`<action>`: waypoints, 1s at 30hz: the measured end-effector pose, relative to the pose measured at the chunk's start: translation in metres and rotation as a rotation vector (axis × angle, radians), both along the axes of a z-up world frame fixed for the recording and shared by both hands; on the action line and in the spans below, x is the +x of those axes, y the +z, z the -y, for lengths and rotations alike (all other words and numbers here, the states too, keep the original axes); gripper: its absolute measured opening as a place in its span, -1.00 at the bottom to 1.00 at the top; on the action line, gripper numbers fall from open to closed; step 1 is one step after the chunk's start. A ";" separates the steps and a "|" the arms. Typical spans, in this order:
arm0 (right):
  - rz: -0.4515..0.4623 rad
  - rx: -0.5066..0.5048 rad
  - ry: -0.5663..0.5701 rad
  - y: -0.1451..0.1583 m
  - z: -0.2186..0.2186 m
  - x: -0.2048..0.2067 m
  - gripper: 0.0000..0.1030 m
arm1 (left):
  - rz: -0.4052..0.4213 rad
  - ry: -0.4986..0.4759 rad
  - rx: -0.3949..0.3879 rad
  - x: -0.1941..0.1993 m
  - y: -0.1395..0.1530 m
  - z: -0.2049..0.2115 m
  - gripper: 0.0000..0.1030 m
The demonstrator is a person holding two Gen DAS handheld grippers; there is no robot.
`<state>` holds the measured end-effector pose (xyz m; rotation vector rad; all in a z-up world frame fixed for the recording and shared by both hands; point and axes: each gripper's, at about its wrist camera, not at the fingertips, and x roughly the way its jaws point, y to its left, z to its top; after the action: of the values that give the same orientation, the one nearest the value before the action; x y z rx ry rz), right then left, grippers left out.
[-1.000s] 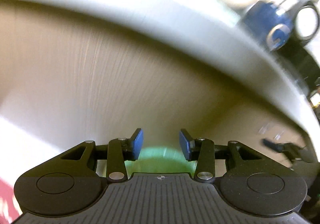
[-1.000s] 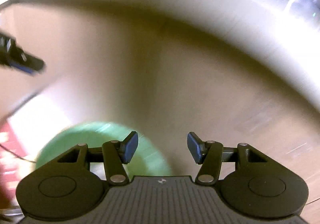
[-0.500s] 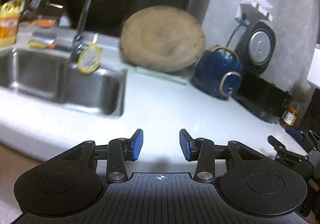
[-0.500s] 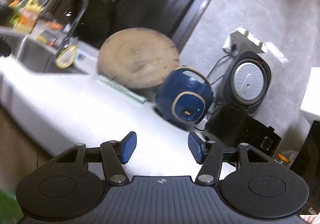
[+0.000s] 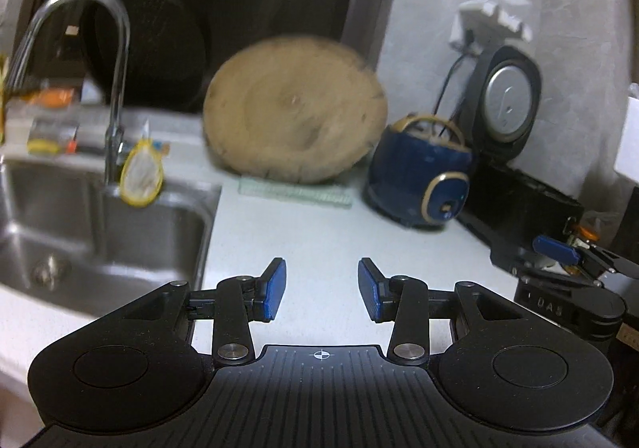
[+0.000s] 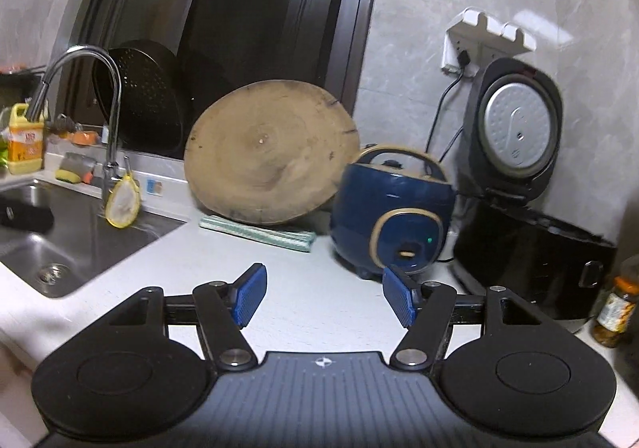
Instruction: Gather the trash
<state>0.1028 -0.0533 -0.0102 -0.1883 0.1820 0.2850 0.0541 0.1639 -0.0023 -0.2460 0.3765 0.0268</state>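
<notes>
My left gripper point(image 5: 321, 288) hovers open over the white counter point(image 5: 319, 232), with only bare counter between its blue pads. My right gripper point(image 6: 324, 298) hangs over the same counter point(image 6: 303, 280); its jaws are opening and nothing is between them. In the left wrist view, one of the right gripper's blue fingers point(image 5: 555, 250) shows at the right edge. No loose piece of trash stands out on the counter in either view.
A steel sink point(image 6: 80, 244) with a curved faucet point(image 6: 114, 120) lies to the left. A round wooden board point(image 6: 271, 156) leans at the back on a striped cloth point(image 6: 259, 232). Right of it stand a blue cooker point(image 6: 391, 216), an open black rice cooker point(image 6: 527, 256) and a jar point(image 6: 615, 308).
Both views have risen from the cabinet front and a green bin below the counter edge to above the counter. The right jaws have spread wider.
</notes>
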 end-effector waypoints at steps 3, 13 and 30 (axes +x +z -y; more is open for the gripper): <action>-0.117 0.031 0.019 0.009 -0.003 0.003 0.27 | -0.091 0.031 0.001 0.002 -0.001 0.006 -0.14; -0.473 0.069 0.082 0.007 -0.006 -0.024 0.28 | -0.179 -0.056 0.004 -0.017 0.004 0.034 -0.67; -0.414 0.110 -0.020 0.018 0.016 -0.076 0.28 | -0.157 -0.095 0.134 -0.051 0.011 0.083 -0.68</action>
<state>0.0272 -0.0692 0.0080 -0.0162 0.5770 0.3114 0.0032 0.0806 0.0091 -0.0937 0.5402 -0.0225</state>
